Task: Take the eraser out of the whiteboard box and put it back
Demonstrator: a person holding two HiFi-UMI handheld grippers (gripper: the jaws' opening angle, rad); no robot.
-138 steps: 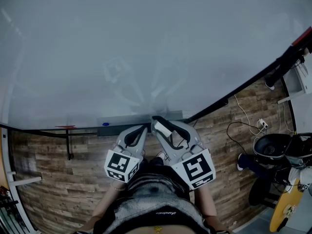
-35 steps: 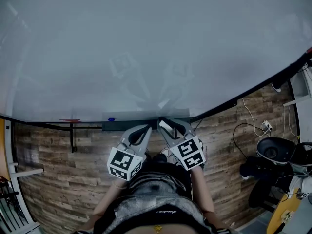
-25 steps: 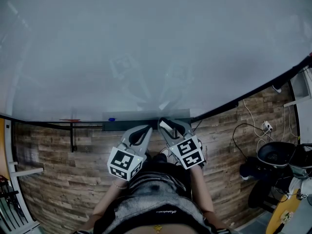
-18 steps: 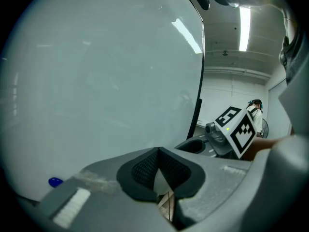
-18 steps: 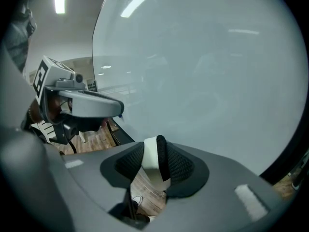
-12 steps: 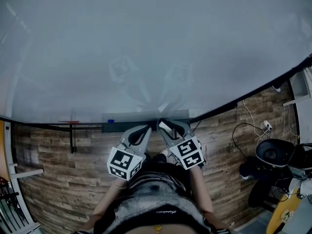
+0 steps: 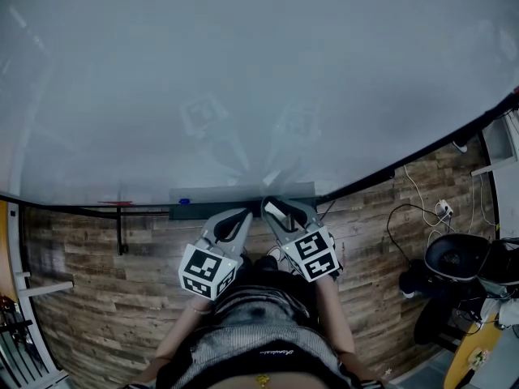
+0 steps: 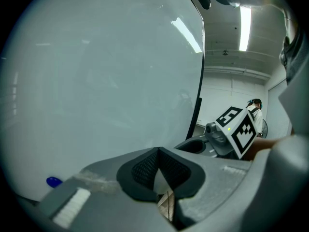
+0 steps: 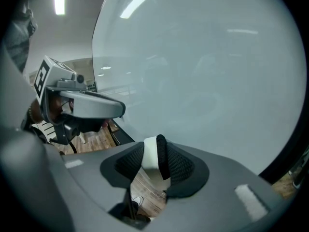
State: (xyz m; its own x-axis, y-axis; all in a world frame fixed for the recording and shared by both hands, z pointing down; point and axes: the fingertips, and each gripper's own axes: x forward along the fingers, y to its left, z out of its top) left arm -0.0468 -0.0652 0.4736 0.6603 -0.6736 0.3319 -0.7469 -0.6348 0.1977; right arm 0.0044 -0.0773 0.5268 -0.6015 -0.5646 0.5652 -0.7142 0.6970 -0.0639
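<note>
**Item:** eraser (image 9: 150, 159).
**Loc.:** out of box (image 7: 207, 194), pinched between the pads of R gripper (image 7: 274, 208), just over the box's right end at the foot of the whiteboard (image 7: 243, 71).
**L gripper** (image 8: 158, 152): tips pressed together, nothing in them, beside R.
**Handling:** lower the eraser flat into the box w/o scraping the board. Spread the jaws only once it rests, then back out straight.

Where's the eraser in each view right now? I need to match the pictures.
Head view: eraser at centre, in the right gripper, just below the whiteboard.
Left gripper view: eraser not made out; the right gripper shows at the right.
Right gripper view: eraser at lower centre, clamped between the pads.
Shared landmark: the whiteboard fills all three.
</note>
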